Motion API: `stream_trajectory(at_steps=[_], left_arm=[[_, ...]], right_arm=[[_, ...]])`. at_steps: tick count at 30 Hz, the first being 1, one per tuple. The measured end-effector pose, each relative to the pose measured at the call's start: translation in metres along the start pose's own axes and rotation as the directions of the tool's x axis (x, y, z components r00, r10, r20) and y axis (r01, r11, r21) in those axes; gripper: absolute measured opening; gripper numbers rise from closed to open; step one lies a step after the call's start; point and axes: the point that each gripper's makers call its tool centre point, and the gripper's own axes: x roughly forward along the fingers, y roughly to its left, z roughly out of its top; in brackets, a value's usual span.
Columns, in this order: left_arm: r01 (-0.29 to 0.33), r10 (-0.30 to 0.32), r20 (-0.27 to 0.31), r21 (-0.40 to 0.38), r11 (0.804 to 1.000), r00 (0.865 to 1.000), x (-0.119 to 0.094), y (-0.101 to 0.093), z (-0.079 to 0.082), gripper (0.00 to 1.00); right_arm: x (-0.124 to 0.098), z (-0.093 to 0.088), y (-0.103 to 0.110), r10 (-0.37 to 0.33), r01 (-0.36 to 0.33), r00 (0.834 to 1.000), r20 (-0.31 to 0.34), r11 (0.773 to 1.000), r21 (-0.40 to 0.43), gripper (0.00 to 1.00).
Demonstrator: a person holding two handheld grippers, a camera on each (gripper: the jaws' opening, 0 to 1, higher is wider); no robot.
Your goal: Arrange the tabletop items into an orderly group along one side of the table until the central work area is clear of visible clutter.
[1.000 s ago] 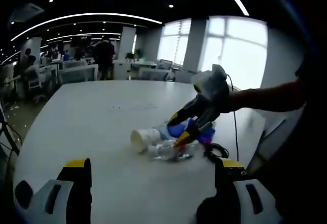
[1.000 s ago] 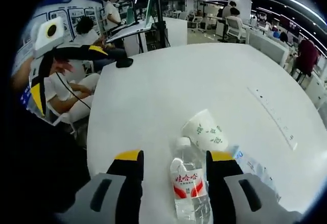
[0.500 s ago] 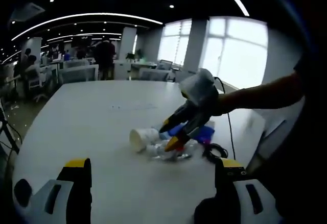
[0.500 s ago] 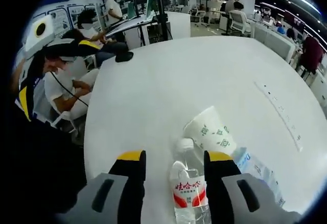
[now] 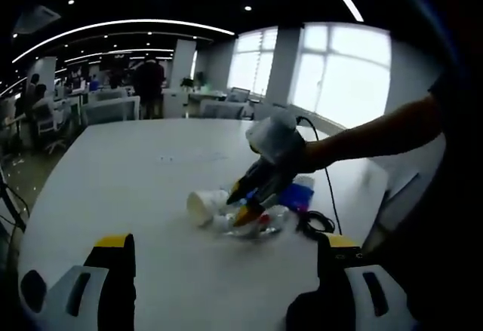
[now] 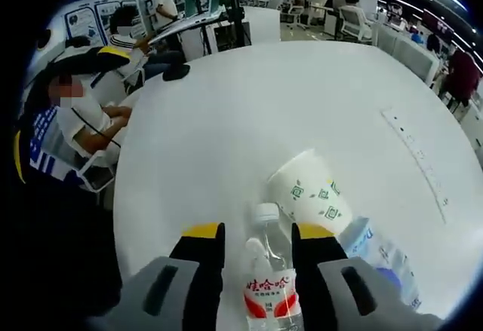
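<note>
- My right tool [image 6: 256, 237] has its yellow-tipped jaws drawn in close on either side of the water bottle [image 6: 266, 278], which lies flat on the white desk [image 6: 249, 112]. They sit right against its shoulders, so I count the bottle as gripped.
- The bottle's white cap [image 6: 265, 212] points away from me, just past the jaw tips; its red label sits between the jaws, nearer to me.
- A paper cup [image 6: 306, 194] lies on its side just beyond and to the right of the bottle, touching or nearly touching it.
- A blue-and-white packet [image 6: 383, 259] lies to the right of my right tool.
- My left tool [image 5: 223, 248] is wide open with nothing between its jaws, held above the near edge of the desk.
- Ahead of it, my right tool comes in from the right over the cup [image 5: 205, 204] and bottle, with a black cable [image 5: 315, 222] beside them.
</note>
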Motion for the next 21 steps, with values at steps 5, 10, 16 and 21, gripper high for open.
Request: stream_trajectory(at_steps=[5, 10, 16, 21], left_arm=[[-0.001, 0.001, -0.003, 0.001, 1.0, 1.0, -0.001, 0.002, 0.0, 1.0], [-0.013, 0.013, 0.003, -0.012, 1.0, 1.0, -0.003, 0.007, 0.0, 0.99], [-0.022, 0.022, 0.009, -0.024, 0.999, 1.0, -0.005, 0.008, 0.0, 0.99], [-0.026, 0.026, 0.008, -0.04, 0.999, 1.0, -0.005, 0.008, -0.004, 0.99]], right_arm=[[0.013, -0.001, 0.001, -0.002, 0.001, 1.0, -0.029, 1.0, -0.017, 0.29], [0.022, -0.004, 0.0, -0.002, 0.001, 0.998, -0.055, 1.0, -0.016, 0.26], [0.029, -0.012, -0.002, -0.014, 0.013, 0.996, -0.086, 1.0, -0.019, 0.23], [0.037, -0.013, -0.005, -0.023, 0.019, 0.995, -0.1, 0.999, -0.05, 0.21]])
